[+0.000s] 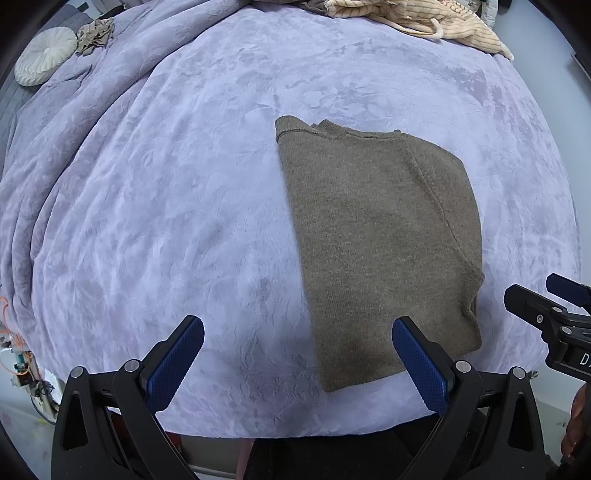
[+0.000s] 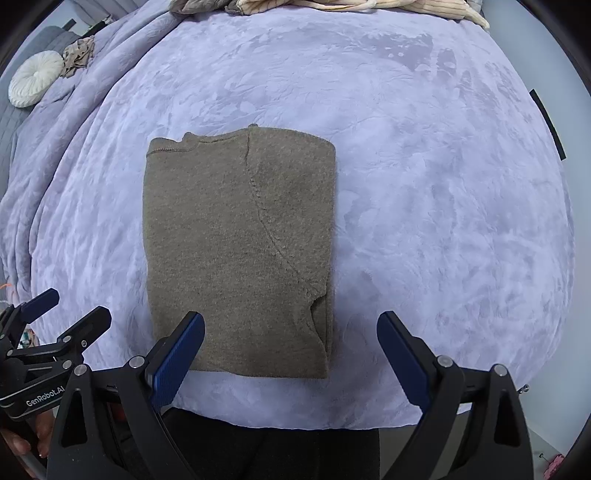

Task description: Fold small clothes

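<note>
A brown knitted sweater (image 2: 240, 251) lies folded into a neat rectangle on the lavender plush blanket (image 2: 443, 221) that covers the bed, near its front edge. The left gripper (image 1: 297, 354) hovers above that front edge with its blue-padded fingers (image 1: 177, 362) spread wide apart and holding nothing; its right finger overlaps the sweater's near corner in the left wrist view. The right gripper (image 2: 291, 350) is likewise wide apart and empty, its left finger in front of the sweater's near edge. Nothing lies between either gripper and the sweater. Far off at the left sit a round white cushion (image 1: 46, 55) and, just beside it, a crumpled beige cloth (image 1: 96, 35). A heap of cream striped clothes (image 1: 424, 18) rests at the far edge of the bed.
</note>
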